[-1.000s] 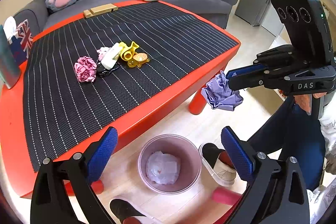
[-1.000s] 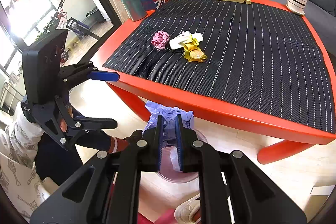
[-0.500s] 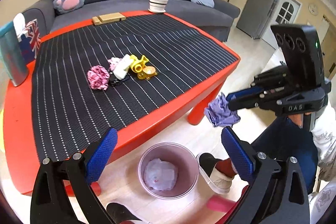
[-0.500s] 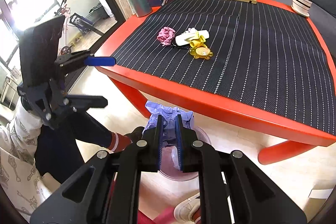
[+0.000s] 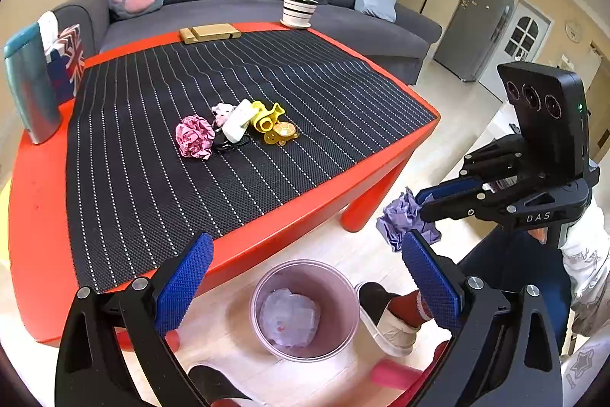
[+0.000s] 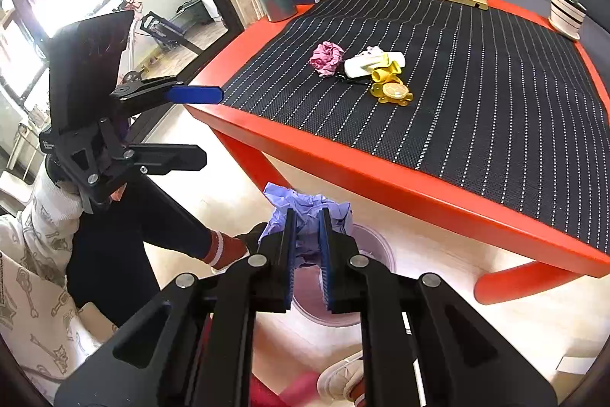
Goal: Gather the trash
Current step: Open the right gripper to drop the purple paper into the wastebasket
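A red table (image 5: pixel 34 224) carries a black striped mat (image 5: pixel 160 124), and on the mat a pink paper ball (image 5: pixel 193 142) lies just beside a white tube (image 5: pixel 237 120) and a yellow toy (image 5: pixel 275 124). On the floor beside the table stands a pink bin (image 5: pixel 305 308) with crumpled paper inside. The left gripper (image 5: pixel 305 281) has its jaws spread wide, nothing between them. The right gripper (image 6: pixel 306 254) is clenched on a purple paper wad (image 6: pixel 305 212), held above the bin.
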Tool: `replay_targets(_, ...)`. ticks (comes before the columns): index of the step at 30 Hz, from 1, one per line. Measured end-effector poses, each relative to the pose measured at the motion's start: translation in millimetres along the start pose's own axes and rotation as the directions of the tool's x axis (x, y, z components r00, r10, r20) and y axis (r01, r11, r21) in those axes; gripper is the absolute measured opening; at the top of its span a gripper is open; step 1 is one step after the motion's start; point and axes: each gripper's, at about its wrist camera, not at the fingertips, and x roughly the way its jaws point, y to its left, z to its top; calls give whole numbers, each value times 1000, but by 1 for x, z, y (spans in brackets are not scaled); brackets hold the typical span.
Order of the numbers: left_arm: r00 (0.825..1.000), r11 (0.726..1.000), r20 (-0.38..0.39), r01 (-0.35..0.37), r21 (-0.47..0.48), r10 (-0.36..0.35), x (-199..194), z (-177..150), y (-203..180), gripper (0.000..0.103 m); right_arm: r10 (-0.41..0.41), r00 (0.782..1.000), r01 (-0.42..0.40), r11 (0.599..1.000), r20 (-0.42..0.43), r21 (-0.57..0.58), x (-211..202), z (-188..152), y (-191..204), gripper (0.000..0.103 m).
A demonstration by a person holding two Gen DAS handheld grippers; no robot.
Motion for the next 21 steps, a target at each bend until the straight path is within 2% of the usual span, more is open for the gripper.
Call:
replay_targets(2,1000,1000,2,0,-2,0,0,0,0,95,2,1000,-2,1000,0,-4,0,0,1,15)
replay_targets(3,1000,1000,2,1,-2,-1,0,0,0,95,3,1000,-3,1000,2,0,0,0,0,22)
replay_targets(4,1000,1000,1,0,-2,0,0,0,0,95,4,1000,-4,1000,2,4,1,0,-1,49)
replay_targets(6,1000,1000,0,-1,-2,1,0,0,0,95,0,1000,0,1000,11,18,0,0,-4,84)
replay_targets(10,1000,1000,-3,-3,-2,3,1,-1,1,95,-2,1000,0,999,29,54,-1,2,-11,95)
replay_targets(21,1000,1000,-10,-4,-1,4,3,-2,1,95,-3,999,0,996,36,84,-1,3,-16,96)
